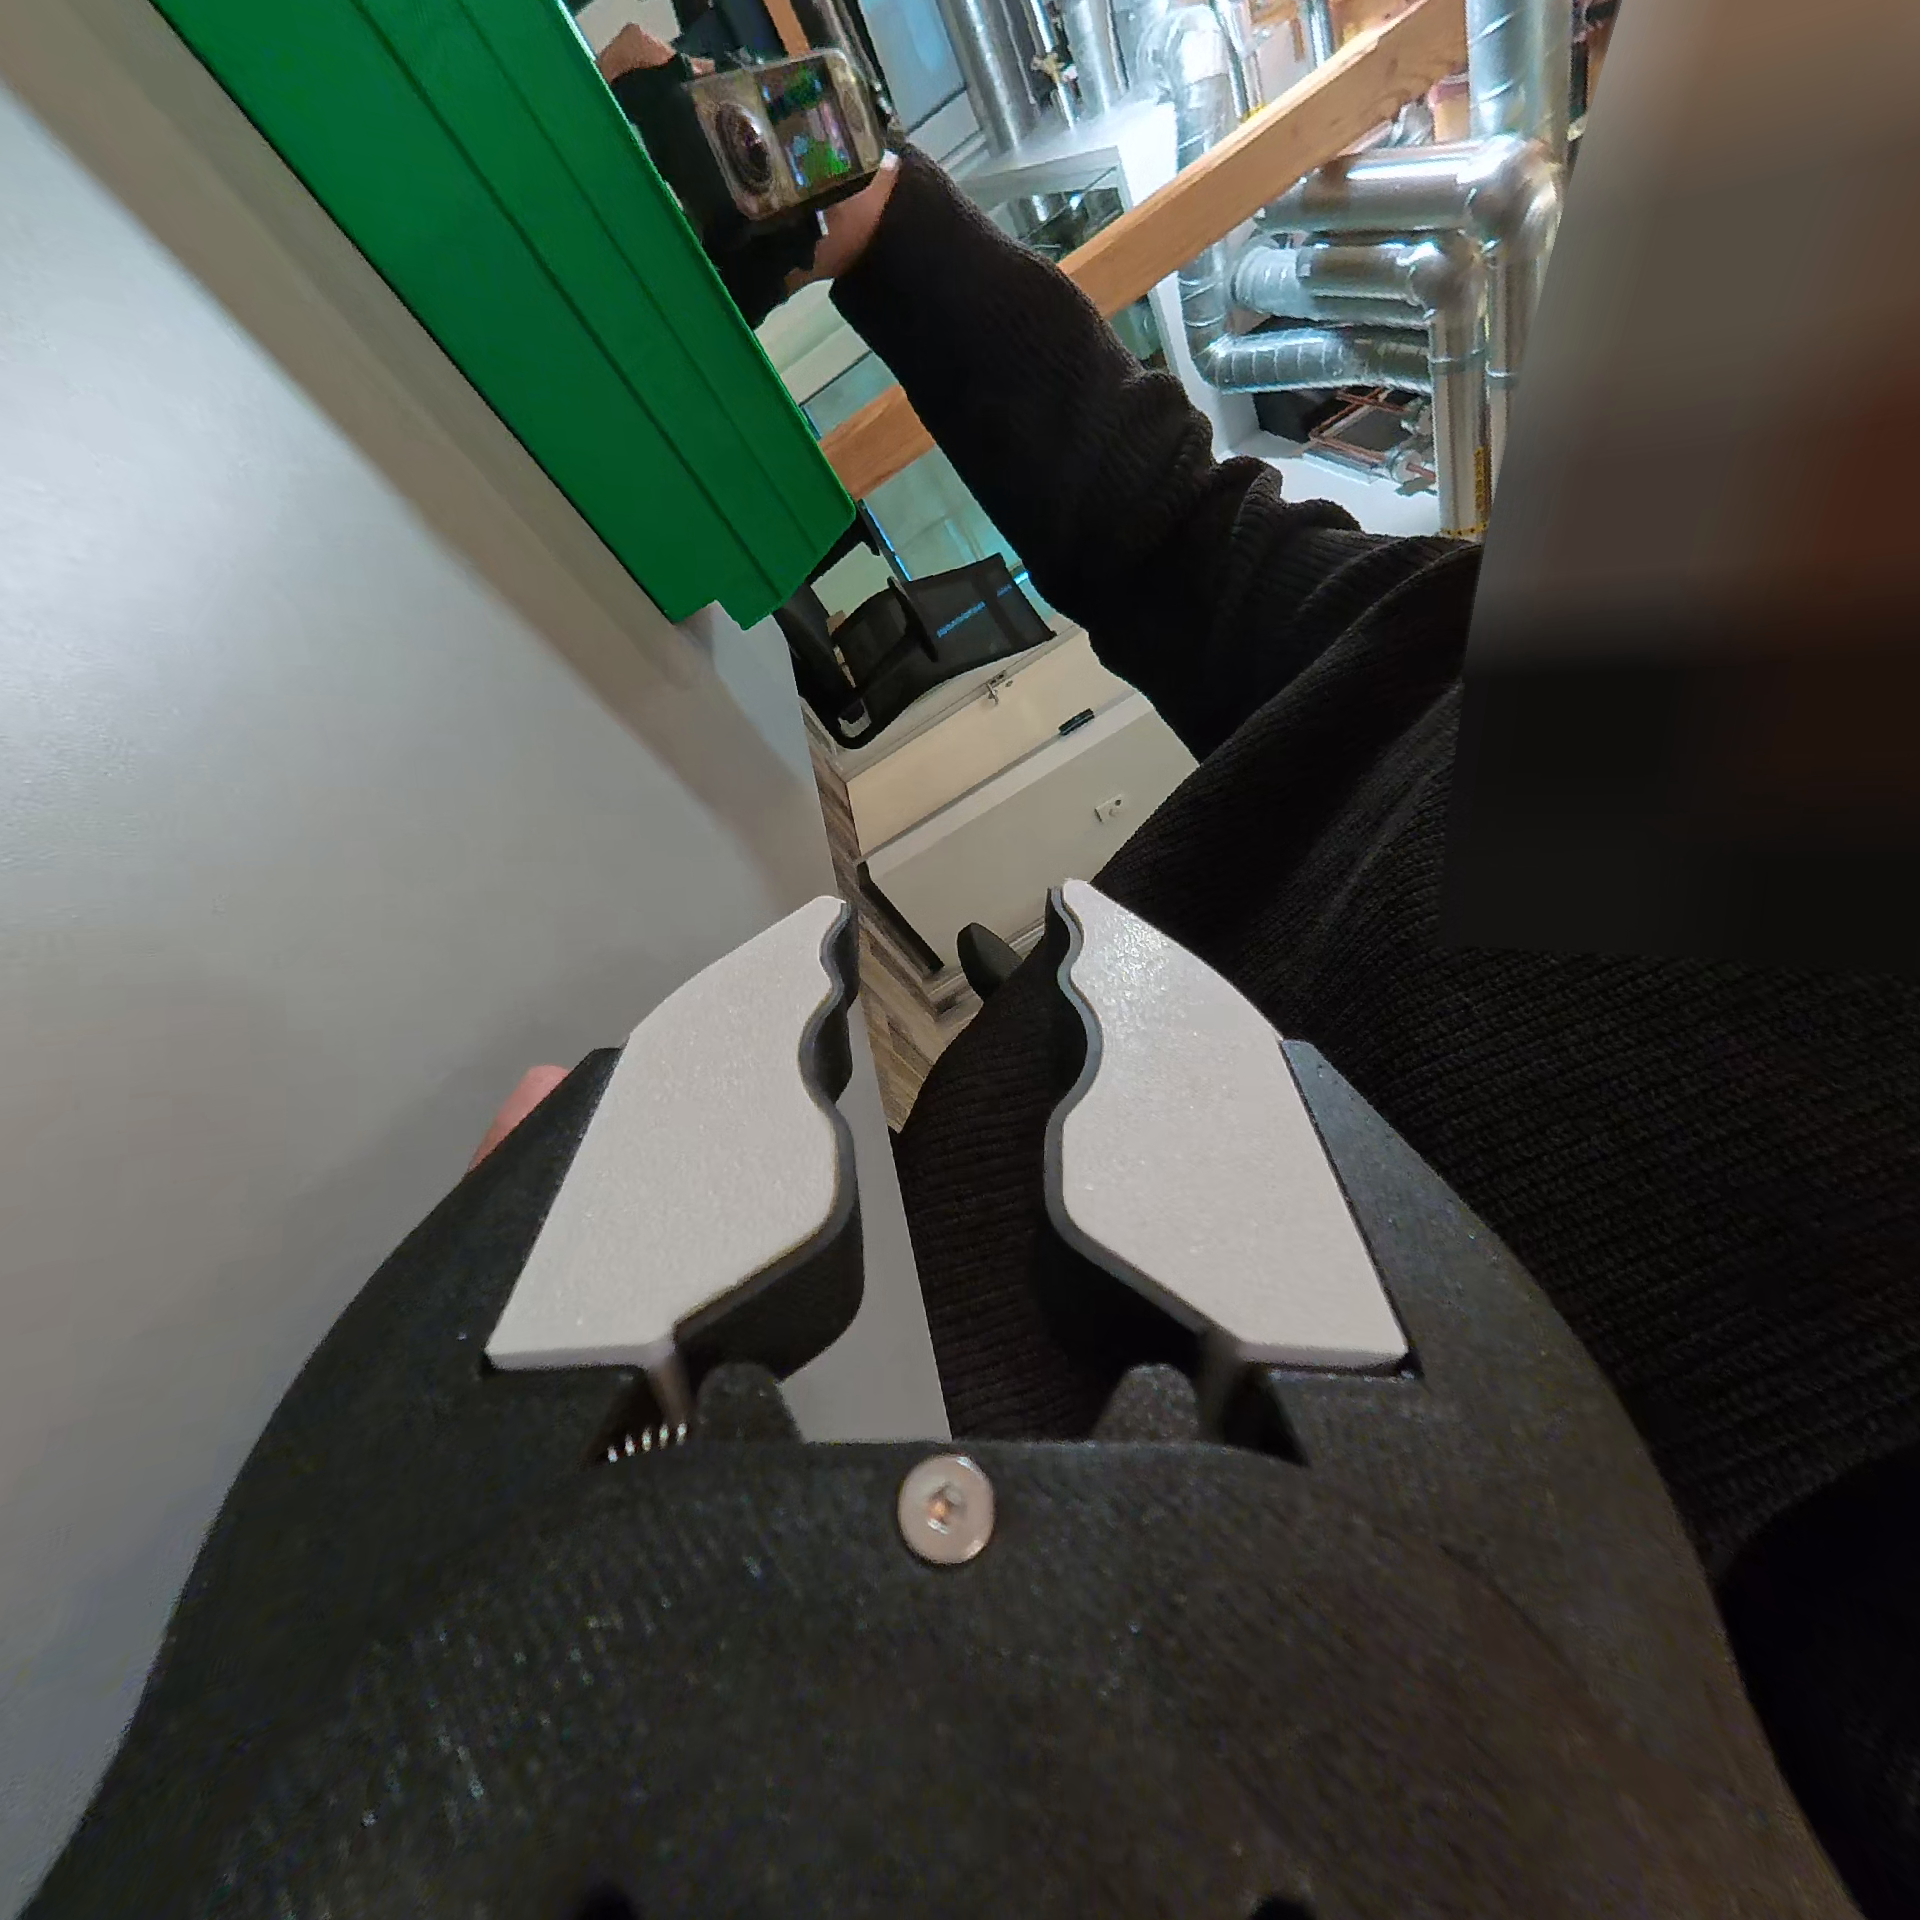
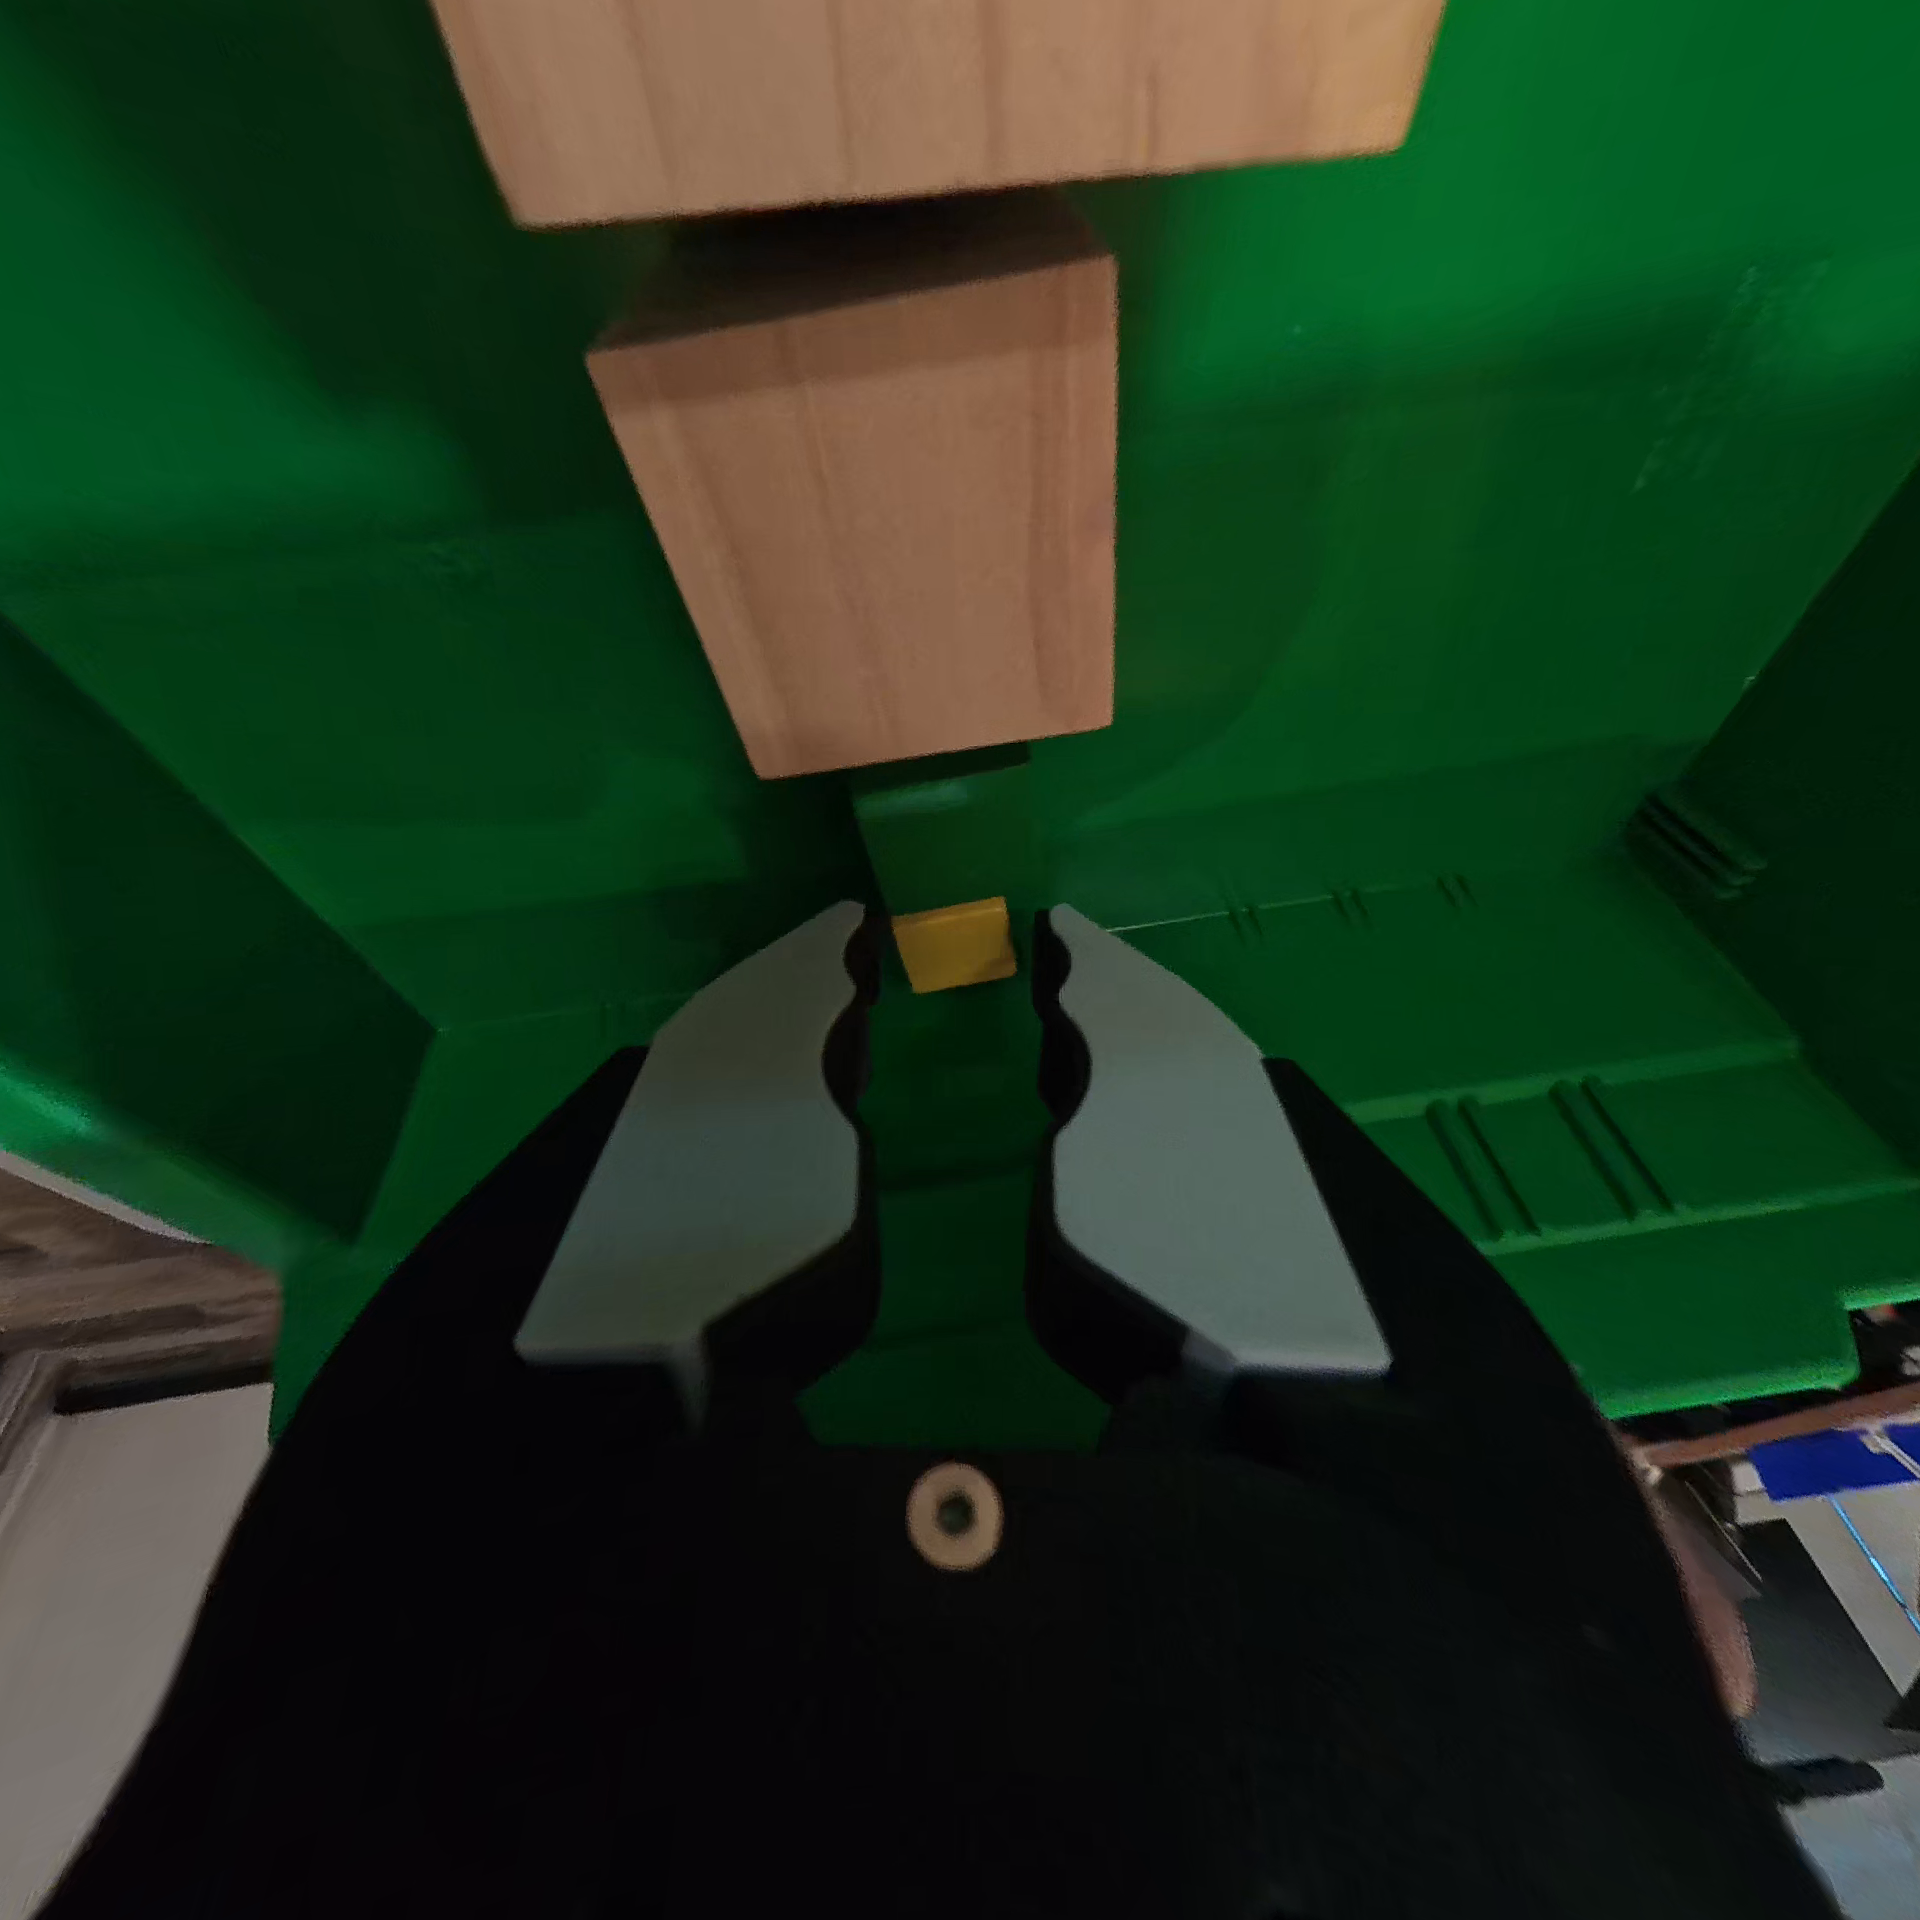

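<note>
My right gripper (image 2: 951,925) is open inside a green plastic box (image 2: 1455,520). Its fingertips stand on either side of a small yellow block (image 2: 954,943), with a thin gap on each side. Beyond the yellow block lie a green block (image 2: 935,842), a wooden block (image 2: 883,520) and a larger wooden block (image 2: 935,94), all in one line. My left gripper (image 1: 951,904) is open and empty, at the edge of a white surface (image 1: 312,727), next to a black sleeve (image 1: 1455,1143). The green box also shows in the left wrist view (image 1: 582,312), with the right gripper's camera body (image 1: 779,135) behind it.
A person's arm in a black sleeve (image 1: 1039,395) reaches to the green box. Behind are a wooden beam (image 1: 1247,145), silver ducts (image 1: 1351,291), a black chair (image 1: 935,634) and a white cabinet (image 1: 997,790). A blurred patch fills the upper right of the left wrist view.
</note>
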`<state>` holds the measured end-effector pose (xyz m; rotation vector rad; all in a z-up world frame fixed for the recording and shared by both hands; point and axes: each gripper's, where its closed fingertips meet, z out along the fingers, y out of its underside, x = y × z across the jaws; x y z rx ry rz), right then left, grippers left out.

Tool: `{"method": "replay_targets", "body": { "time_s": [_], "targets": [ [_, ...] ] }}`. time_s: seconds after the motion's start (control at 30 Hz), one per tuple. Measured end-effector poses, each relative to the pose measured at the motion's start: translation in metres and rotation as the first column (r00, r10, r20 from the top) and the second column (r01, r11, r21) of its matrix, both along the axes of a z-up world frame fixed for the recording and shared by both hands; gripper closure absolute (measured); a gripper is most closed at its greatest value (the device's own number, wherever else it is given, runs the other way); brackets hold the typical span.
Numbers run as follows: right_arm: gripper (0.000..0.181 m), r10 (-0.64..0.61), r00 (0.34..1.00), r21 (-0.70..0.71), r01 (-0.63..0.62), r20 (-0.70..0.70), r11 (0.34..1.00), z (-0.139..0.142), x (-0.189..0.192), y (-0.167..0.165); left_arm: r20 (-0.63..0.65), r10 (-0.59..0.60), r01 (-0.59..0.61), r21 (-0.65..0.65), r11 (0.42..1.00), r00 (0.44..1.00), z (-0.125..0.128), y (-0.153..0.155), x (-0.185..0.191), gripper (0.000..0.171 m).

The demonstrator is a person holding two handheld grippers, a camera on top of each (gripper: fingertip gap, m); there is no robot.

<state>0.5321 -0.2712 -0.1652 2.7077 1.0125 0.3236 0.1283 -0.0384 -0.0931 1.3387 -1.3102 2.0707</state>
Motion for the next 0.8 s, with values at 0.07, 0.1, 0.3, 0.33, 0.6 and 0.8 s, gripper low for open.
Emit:
{"method": "replay_targets", "body": {
  "time_s": [0.07,0.1,0.3,0.33,0.6,0.8],
  "targets": [
    [0.152,0.012,1.0,-0.011,-0.012,0.015,1.0,-0.0012,0.0016,-0.0018,0.0,0.001,-0.001,-0.001,1.0,1.0,0.0,0.0002,0.0,0.137],
    [0.153,0.017,1.0,-0.012,-0.017,0.019,1.0,-0.0013,0.002,-0.002,0.0,0.001,-0.001,-0.001,1.0,1.0,0.0,0.0002,0.0,0.136],
    [0.159,0.014,1.0,-0.016,-0.014,0.025,1.0,0.001,0.0033,-0.0008,0.0,0.001,-0.001,0.002,1.0,1.0,-0.0002,0.0,0.0001,0.137],
    [0.159,0.02,0.999,-0.022,-0.02,0.029,1.0,0.0011,0.0037,-0.0015,0.0,0.001,-0.001,0.002,1.0,1.0,-0.0001,0.0,0.0,0.137],
    [0.159,0.055,0.997,-0.054,-0.052,0.056,0.997,0.0007,0.0052,-0.0046,0.0,0.001,-0.001,0.002,1.0,1.0,-0.0002,0.0,0.0,0.136],
    [0.144,0.061,0.997,-0.057,-0.058,0.051,0.997,0.0024,0.0027,-0.006,0.0,0.0,0.0,0.002,1.0,1.0,-0.0001,-0.0001,0.0,0.136]
  ]
}}
